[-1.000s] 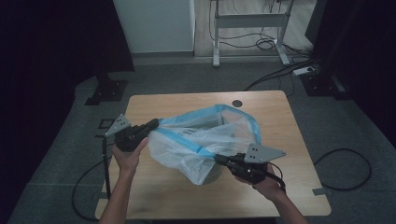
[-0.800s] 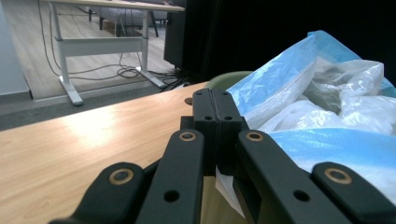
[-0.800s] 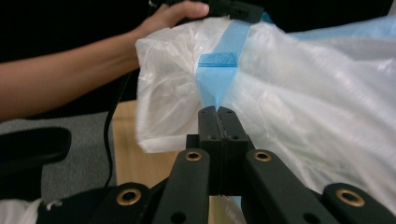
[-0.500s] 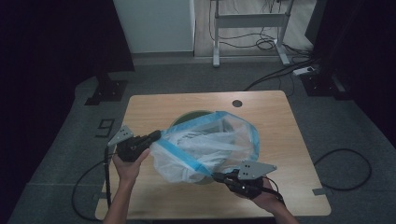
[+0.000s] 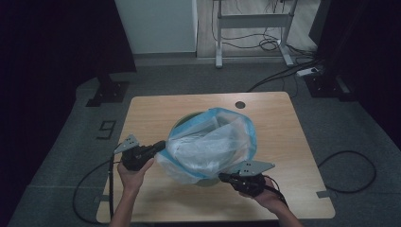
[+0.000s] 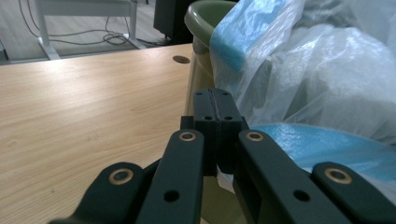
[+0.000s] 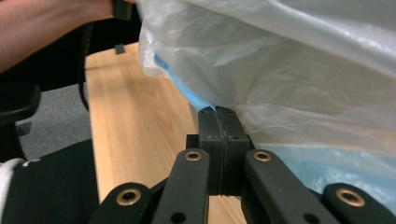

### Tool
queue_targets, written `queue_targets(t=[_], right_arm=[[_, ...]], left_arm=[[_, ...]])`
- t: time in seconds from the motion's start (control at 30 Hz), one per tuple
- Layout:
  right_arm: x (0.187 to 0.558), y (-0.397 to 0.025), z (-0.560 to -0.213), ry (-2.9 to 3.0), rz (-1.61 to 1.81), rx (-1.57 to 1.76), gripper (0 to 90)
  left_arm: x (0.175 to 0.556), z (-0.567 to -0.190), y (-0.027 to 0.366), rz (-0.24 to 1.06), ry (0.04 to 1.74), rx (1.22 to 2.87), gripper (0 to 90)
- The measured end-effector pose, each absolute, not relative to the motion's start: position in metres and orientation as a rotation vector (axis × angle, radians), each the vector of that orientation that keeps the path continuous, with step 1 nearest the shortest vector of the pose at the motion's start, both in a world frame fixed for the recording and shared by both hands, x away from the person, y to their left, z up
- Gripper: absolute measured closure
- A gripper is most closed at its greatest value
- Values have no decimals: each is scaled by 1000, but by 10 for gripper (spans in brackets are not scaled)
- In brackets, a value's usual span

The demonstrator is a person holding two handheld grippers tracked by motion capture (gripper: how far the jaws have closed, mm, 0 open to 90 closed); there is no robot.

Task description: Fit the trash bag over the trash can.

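Observation:
A translucent white plastic bag (image 5: 208, 146) with a blue rim is draped over a green bin (image 5: 182, 124) in the middle of the wooden table (image 5: 151, 109). My left gripper (image 5: 163, 143) is shut on the bag's blue rim at the bin's left side. In the left gripper view the jaws (image 6: 215, 100) are pressed together beside the bin (image 6: 201, 18) and the bag (image 6: 327, 70). My right gripper (image 5: 221, 177) is shut on the bag's edge at the front right. In the right gripper view its tips (image 7: 218, 116) pinch the film of the bag (image 7: 289, 60).
A round cable hole (image 5: 240, 104) sits near the table's far edge. Bare wood lies left of the bin and along the front. Cables (image 5: 347, 163) run over the grey floor on the right, and a metal desk frame (image 5: 250, 21) stands behind.
Both grippers have moved toward the table's front edge, stretching the bag's blue rim wider and lower. The bin's green rim now shows at the far left.

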State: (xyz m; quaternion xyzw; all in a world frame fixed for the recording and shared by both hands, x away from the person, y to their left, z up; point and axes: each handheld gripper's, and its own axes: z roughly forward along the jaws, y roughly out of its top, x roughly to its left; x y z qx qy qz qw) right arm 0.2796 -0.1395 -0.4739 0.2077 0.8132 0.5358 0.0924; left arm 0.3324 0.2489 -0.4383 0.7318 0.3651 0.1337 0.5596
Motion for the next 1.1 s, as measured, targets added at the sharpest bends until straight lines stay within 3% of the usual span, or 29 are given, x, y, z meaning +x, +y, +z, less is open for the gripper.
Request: queue_targets(t=[0.1, 0.27, 0.37, 0.73, 1.1], right_arm=[[284, -143, -479, 2413, 1599, 662, 851], [273, -151, -476, 2353, 1628, 662, 655], [266, -158, -471, 2303, 1642, 678, 620], [259, -179, -463, 2204, 1650, 719, 559], [264, -203, -429, 2005, 1674, 765, 465]], left_arm=[[332, -437, 246, 319, 846, 1732, 884], [324, -429, 253, 343, 833, 1705, 583], [322, -420, 260, 343, 819, 1683, 489], [346, -390, 249, 289, 738, 1772, 442], [370, -385, 230, 234, 689, 1847, 363]])
